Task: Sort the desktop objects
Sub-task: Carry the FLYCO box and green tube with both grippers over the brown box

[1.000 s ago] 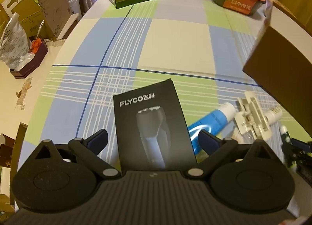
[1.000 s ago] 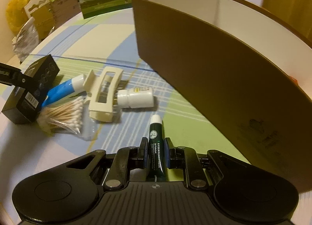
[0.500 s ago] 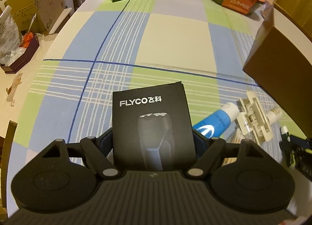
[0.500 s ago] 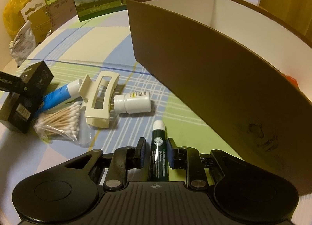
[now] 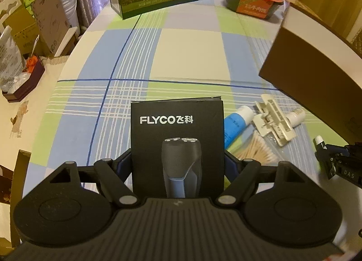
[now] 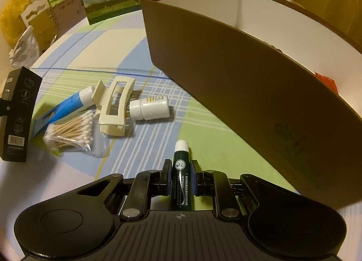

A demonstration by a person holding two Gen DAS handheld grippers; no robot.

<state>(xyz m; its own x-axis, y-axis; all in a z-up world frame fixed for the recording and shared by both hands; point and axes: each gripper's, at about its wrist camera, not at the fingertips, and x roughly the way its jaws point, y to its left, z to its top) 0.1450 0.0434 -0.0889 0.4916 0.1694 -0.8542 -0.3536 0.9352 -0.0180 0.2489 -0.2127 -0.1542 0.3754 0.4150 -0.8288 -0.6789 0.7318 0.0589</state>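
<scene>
Checked blue-green tablecloth [image 5: 187,57] underneath; black FLYCO shaver box [image 5: 177,145] is clamped upright by the left gripper [image 5: 177,166], dark green lip-balm tube [image 6: 181,170] is pinched in the right gripper [image 6: 180,175] beside the brown cardboard box [image 6: 248,75].

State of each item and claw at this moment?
Left claw: shut on shaver box, held up.
Right claw: shut on green tube, capped.
Brown box: open-topped.
White bottle: lying, capped.
Hair clip: lying.
Blue tube: lying, capped.
</scene>
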